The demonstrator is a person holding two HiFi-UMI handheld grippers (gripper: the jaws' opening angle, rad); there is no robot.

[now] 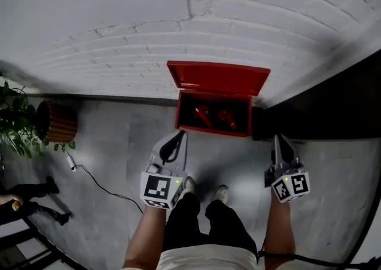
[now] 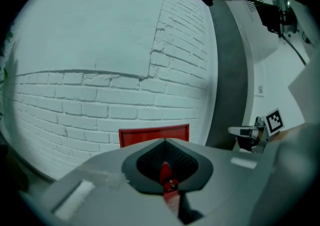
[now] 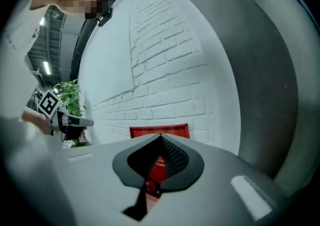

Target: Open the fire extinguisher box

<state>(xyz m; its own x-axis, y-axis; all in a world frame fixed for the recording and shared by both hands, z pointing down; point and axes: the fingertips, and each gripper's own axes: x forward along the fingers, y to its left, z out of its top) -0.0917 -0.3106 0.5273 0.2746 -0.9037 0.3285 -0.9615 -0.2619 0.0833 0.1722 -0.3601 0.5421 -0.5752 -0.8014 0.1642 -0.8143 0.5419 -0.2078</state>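
The red fire extinguisher box [image 1: 215, 106] stands on the floor against the white brick wall, its lid [image 1: 218, 77] raised and leaning back. Inside lie two red extinguishers [image 1: 213, 117]. My left gripper [image 1: 180, 134] hovers just in front of the box's left corner, shut, holding nothing. My right gripper [image 1: 280, 139] is off the box's right front corner, also shut and empty. In the left gripper view the jaws [image 2: 165, 141] meet at a point below the red lid [image 2: 154, 134]. The right gripper view shows the same with its jaws [image 3: 160, 136] and the lid [image 3: 159, 130].
A potted plant in a slatted wooden pot [image 1: 56, 121] stands at the left by the wall. A thin cable [image 1: 101, 186] trails over the grey floor. A dark panel [image 1: 333, 105] runs along the right. Another person's legs [image 1: 33, 203] show at far left.
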